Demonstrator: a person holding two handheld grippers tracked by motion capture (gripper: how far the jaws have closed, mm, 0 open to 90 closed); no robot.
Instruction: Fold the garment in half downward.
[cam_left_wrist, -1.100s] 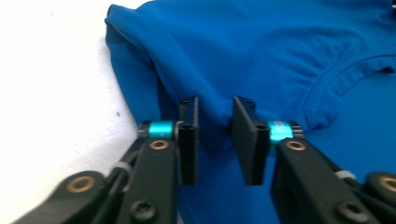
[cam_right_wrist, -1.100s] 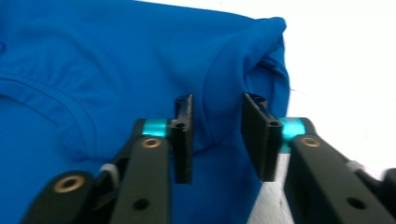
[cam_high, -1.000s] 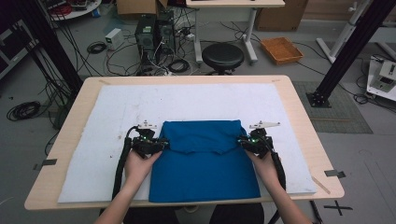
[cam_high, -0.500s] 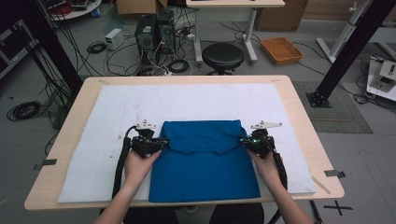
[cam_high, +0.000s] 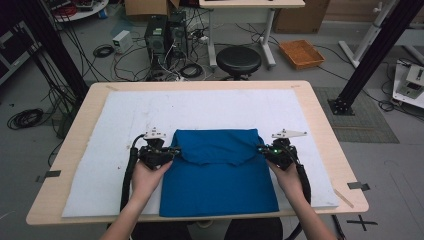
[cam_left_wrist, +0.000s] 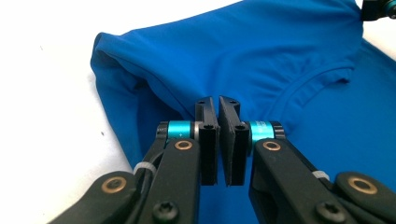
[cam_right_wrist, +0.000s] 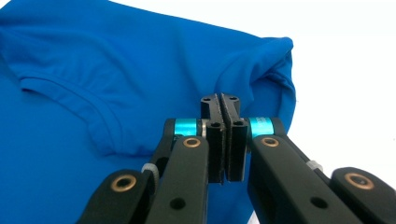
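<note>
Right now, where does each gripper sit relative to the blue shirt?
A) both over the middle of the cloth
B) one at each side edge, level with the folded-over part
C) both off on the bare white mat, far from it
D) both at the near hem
B: in the high view the left gripper and right gripper sit at opposite side edges of the blue shirt, level with the folded-over part.
</note>
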